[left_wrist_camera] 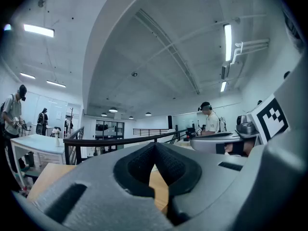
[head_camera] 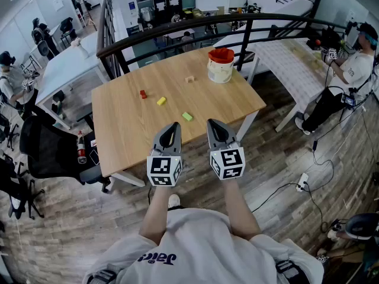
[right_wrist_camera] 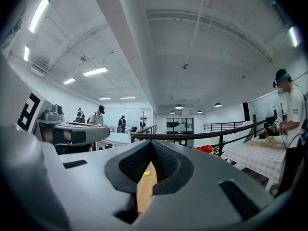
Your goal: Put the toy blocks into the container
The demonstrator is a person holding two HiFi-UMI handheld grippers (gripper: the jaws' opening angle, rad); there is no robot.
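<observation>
**Blocks lie loose, both grippers closed**

Head view: small red block [head_camera: 143, 93], yellow block [head_camera: 161, 100] and green block [head_camera: 187, 116] lie on the smooth wooden surface [head_camera: 130, 129], with the round cream container [head_camera: 220, 68] behind them.
Left gripper view: the left hand-held gripper [left_wrist_camera: 155, 145] is pressed together and empty.
Right gripper view: the right hand-held gripper [right_wrist_camera: 152, 143] is the same.

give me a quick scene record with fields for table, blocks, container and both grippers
surface: light wooden table
loose blocks: small red block; yellow block; green block; tan wooden block
container: cream tub, red at its top, upright near the far right corner
blocks in tub: cannot tell
left gripper: shut, empty, by the table's near edge
right gripper: shut, empty, beside the left one
</observation>
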